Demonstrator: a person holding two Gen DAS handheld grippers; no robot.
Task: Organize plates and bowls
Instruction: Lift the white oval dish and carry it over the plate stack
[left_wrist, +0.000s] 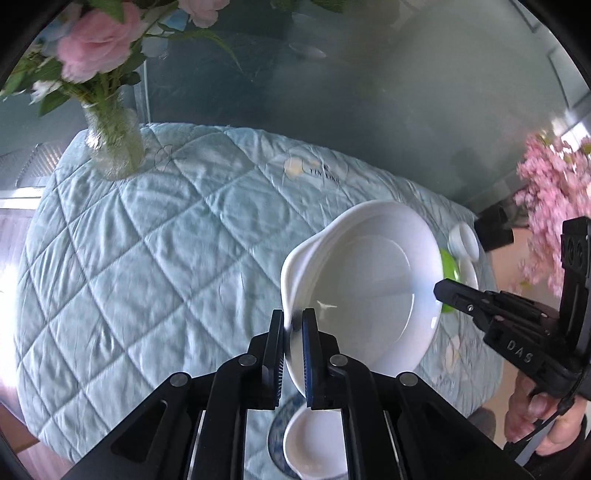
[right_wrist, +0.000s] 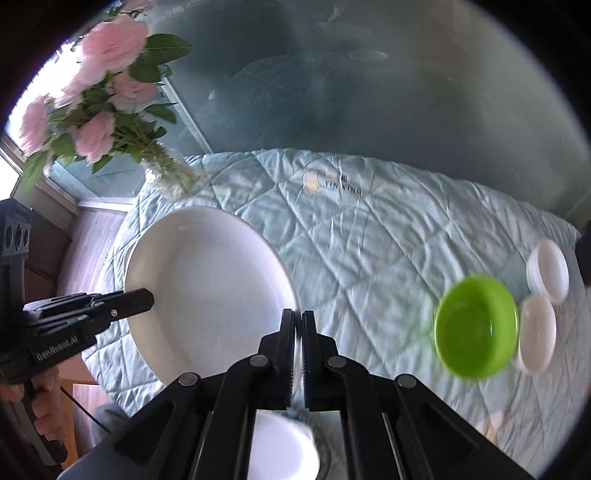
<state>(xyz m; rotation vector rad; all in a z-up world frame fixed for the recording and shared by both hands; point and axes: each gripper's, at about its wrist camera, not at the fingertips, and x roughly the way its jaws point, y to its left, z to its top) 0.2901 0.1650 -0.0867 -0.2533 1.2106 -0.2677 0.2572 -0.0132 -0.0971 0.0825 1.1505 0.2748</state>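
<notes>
Left gripper (left_wrist: 293, 325) and right gripper (right_wrist: 299, 325) each have fingers clamped on opposite rims of the white dish (left_wrist: 362, 280), tilted above the quilted tabletop (left_wrist: 147, 240). Green bowl (right_wrist: 476, 326) sits near the tabletop's right edge, touching a white bowl (right_wrist: 537, 332).

A pale blue quilted cover (left_wrist: 155, 236) spreads over the table and fills the middle of both views. It carries stitched diamond lines and a small printed logo with dark lettering (right_wrist: 341, 181) toward twelve o'clock. A clear glass vase (left_wrist: 114, 144) stands on the cover at about ten o'clock in the left wrist view, holding green stems and pink roses (left_wrist: 92, 48) that rise to eleven o'clock. A spray of small pink blossoms (left_wrist: 554, 199) hangs at three o'clock there. Wooden flooring (right_wrist: 88, 236) shows beyond the cover's edge at nine o'clock in the right wrist view.
</notes>
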